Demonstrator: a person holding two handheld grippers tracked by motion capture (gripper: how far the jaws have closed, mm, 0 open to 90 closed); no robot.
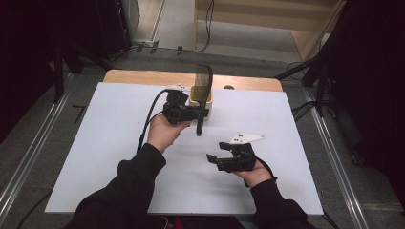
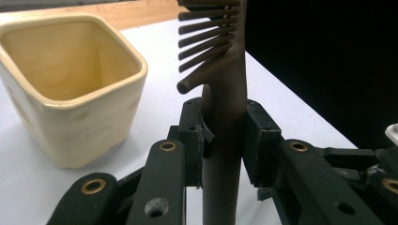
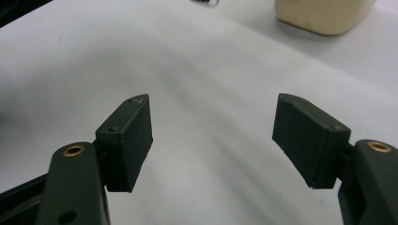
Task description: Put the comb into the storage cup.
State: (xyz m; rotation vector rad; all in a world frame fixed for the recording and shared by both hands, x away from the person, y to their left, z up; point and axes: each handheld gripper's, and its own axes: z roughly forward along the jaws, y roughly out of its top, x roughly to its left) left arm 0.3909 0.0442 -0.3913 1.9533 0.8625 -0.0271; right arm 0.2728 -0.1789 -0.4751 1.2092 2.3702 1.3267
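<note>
Comb: dark, stood upright in my left tongs, pinched at the handle just below the teeth; teeth up, handle end hanging below the grip, off the tabletop.
Left tongs: clamped on comb, both pads pressed vs. the handle.
Cup: cream, squarish, empty inside, on the white sheet; comb was just beside it, not touching.
Right tongs: wide apart, nothing btw. the pads, low over bare sheet, nearer me & well apart from the cup.
</note>
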